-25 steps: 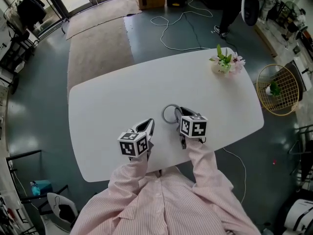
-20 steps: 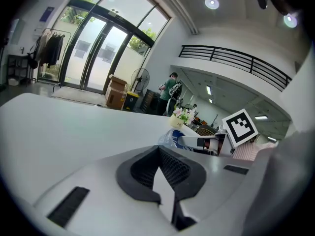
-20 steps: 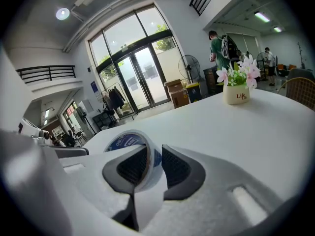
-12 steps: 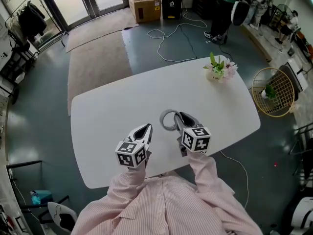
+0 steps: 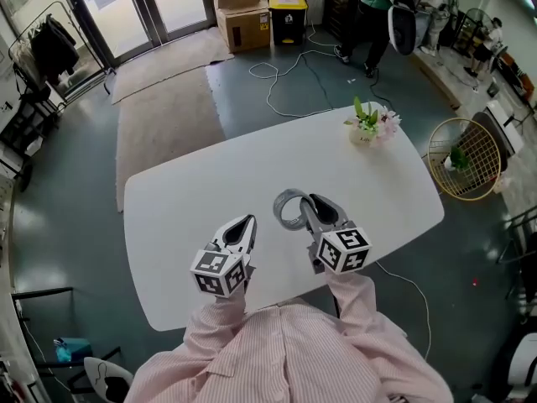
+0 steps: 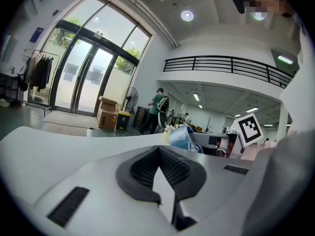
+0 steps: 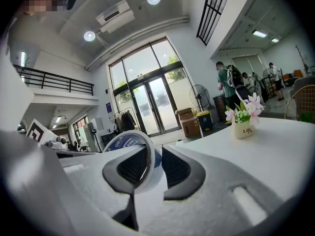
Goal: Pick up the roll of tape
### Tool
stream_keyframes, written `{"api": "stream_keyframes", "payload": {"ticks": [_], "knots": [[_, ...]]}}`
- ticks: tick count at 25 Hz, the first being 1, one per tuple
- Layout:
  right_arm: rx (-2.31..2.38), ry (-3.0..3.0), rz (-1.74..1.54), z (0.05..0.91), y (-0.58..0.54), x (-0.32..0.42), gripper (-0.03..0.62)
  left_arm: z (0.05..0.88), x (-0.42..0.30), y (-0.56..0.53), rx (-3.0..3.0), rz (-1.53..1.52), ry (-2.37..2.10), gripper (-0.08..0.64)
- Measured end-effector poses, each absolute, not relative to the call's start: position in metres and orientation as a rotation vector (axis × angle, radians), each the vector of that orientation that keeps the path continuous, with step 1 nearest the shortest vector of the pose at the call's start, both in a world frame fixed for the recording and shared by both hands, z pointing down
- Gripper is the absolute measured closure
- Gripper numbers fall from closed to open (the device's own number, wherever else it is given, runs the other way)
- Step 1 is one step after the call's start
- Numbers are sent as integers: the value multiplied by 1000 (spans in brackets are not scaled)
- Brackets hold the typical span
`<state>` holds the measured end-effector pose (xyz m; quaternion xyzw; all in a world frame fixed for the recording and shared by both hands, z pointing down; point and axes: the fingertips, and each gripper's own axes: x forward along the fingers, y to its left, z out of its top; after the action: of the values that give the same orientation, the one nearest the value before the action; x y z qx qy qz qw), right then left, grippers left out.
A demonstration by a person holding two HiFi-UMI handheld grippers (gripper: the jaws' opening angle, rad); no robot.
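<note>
The roll of tape (image 5: 288,211), a white ring with blue print, hangs just above the white table (image 5: 185,183). My right gripper (image 5: 309,201) is shut on it, one finger through the ring and one outside. In the right gripper view the tape (image 7: 129,140) stands upright, its wall pinched between the dark pads (image 7: 176,167) of the right gripper (image 7: 152,154). My left gripper (image 5: 247,222) hovers to the left of the roll, shut and holding nothing. In the left gripper view its tips (image 6: 158,149) meet, and the tape (image 6: 182,137) shows beyond them to the right.
A small pot of flowers (image 5: 367,124) stands at the table's far right corner. A round wire basket (image 5: 462,156) sits on the floor to the right of the table. Cables (image 5: 289,65), cardboard boxes (image 5: 242,7) and a standing person (image 5: 369,11) lie beyond the far edge.
Both grippers have risen toward the camera. The right one has carried the tape up off the table. The left one stays shut and has rolled a little.
</note>
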<state>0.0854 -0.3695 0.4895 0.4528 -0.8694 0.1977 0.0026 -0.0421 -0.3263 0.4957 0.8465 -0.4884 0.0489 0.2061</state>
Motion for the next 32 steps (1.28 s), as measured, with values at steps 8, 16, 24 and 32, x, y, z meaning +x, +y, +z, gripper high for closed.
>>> {"api": "stream_keyframes", "payload": {"ticks": [8, 16, 24, 32], "knots": [[1479, -2809, 527, 452, -360, 94, 500, 466, -49, -320, 2428, 102, -1389, 558], [1514, -2890, 417, 417, -355, 106, 500, 440, -51, -319, 2481, 39, -1421, 558], [1529, -2957, 321, 383, -353, 111, 500, 409, -52, -322, 2539, -18, -1456, 558], [1534, -2995, 291, 369, -347, 122, 508, 392, -52, -316, 2565, -36, -1501, 558]]}}
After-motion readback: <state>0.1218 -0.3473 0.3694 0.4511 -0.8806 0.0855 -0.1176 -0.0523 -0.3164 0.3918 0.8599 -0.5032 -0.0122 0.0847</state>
